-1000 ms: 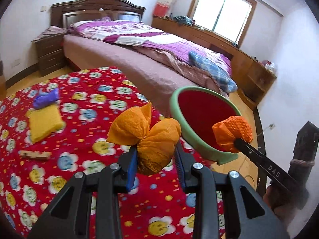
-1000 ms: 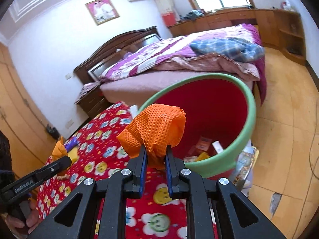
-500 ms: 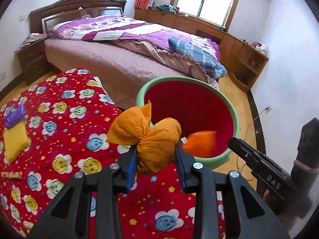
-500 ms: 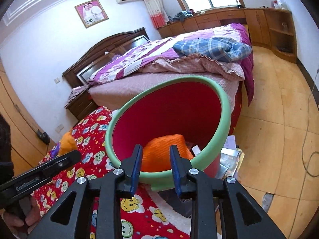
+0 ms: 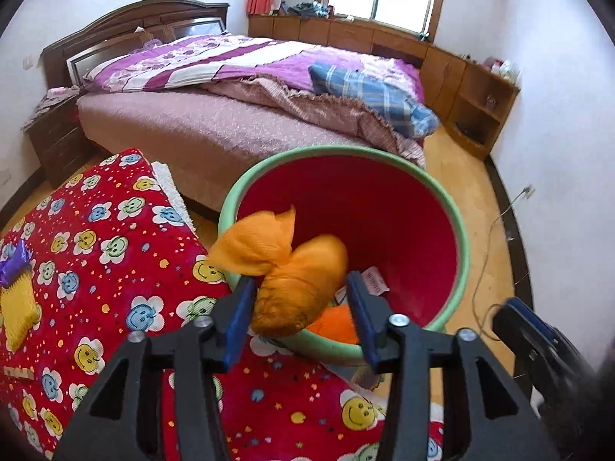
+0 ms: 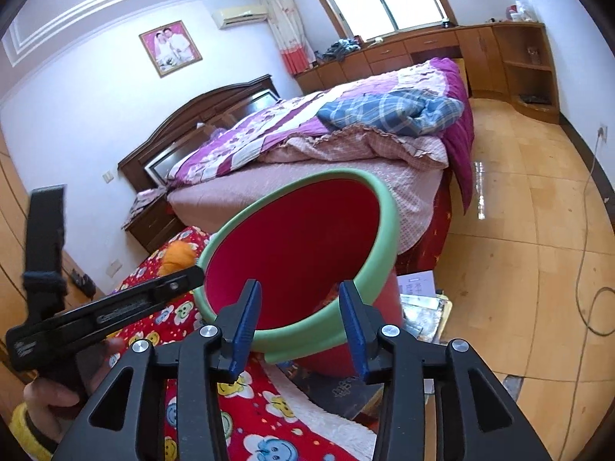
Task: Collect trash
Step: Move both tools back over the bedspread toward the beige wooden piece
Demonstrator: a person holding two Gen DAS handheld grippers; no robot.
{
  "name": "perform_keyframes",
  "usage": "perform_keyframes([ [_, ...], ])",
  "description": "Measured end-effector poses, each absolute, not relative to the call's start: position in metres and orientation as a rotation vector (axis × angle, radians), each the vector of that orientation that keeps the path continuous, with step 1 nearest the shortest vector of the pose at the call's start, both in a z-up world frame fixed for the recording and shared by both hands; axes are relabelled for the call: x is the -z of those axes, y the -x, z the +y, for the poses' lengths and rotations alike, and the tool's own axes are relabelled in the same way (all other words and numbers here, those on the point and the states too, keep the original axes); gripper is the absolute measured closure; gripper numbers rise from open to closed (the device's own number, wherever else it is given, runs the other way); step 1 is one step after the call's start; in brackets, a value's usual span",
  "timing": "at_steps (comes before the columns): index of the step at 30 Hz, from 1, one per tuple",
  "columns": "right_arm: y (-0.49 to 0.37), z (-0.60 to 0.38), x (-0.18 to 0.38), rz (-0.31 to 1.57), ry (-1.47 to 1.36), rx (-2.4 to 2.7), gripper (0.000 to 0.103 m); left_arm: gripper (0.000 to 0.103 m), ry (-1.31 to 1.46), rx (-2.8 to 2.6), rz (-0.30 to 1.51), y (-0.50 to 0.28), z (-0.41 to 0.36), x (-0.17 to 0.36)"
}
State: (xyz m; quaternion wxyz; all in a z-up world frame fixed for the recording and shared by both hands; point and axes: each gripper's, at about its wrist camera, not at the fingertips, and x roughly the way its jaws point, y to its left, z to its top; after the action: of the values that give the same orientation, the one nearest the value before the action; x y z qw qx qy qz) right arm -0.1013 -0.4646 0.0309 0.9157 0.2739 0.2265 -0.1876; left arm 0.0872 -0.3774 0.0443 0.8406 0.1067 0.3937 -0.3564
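A red bin with a green rim [image 5: 461, 246] stands beside the table. My left gripper [image 5: 300, 315] hovers at its near rim. Its jaws are opening around a yellow-orange mesh bag [image 5: 296, 280], which hangs loose between the pads over the bin. An orange mesh wad [image 5: 338, 324] and paper scraps [image 5: 374, 280] lie inside the bin. My right gripper [image 6: 300, 322] faces the bin rim [image 6: 388, 230] with its jaws opening and nothing between them. The right wrist view also shows the left gripper [image 6: 165, 288] and the bag [image 6: 177, 255].
The table's red smiley cloth [image 5: 115, 269] carries a yellow pad [image 5: 17, 315], a purple wrapper [image 5: 13, 261] and a small wooden piece [image 5: 19, 372]. A bed [image 5: 230, 126] stands behind the bin. Papers [image 6: 419, 292] and a cable [image 6: 588, 269] lie on the floor.
The right gripper let go of the orange mesh wad, which dropped into the bin, and drew back. The left gripper carried the yellow-orange bag over the bin and its jaws widened.
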Motion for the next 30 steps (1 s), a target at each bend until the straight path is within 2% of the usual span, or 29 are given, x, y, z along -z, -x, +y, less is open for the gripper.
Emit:
perform_keyframes([
  [2, 0.105, -0.464, -0.028, 0.466, -0.563, 0.392, 0.058, 0.042, -0.23, 0.726, 0.843, -0.088, -0.381, -0.042],
  [14, 0.109, -0.454, -0.033, 0.454, -0.588, 0.355, 0.057, 0.042, -0.163, 0.628, 0.849, -0.088, -0.331, -0.05],
  [21, 0.096, -0.437, -0.033, 0.518, -0.576, 0.304, 0.057, 0.042, -0.063, 0.473, 0.846, -0.106, -0.26, -0.052],
  [30, 0.096, -0.413, -0.051, 0.494, -0.525, 0.247, 0.057, 0.042, 0.047, 0.259, 0.876, -0.124, -0.172, -0.041],
])
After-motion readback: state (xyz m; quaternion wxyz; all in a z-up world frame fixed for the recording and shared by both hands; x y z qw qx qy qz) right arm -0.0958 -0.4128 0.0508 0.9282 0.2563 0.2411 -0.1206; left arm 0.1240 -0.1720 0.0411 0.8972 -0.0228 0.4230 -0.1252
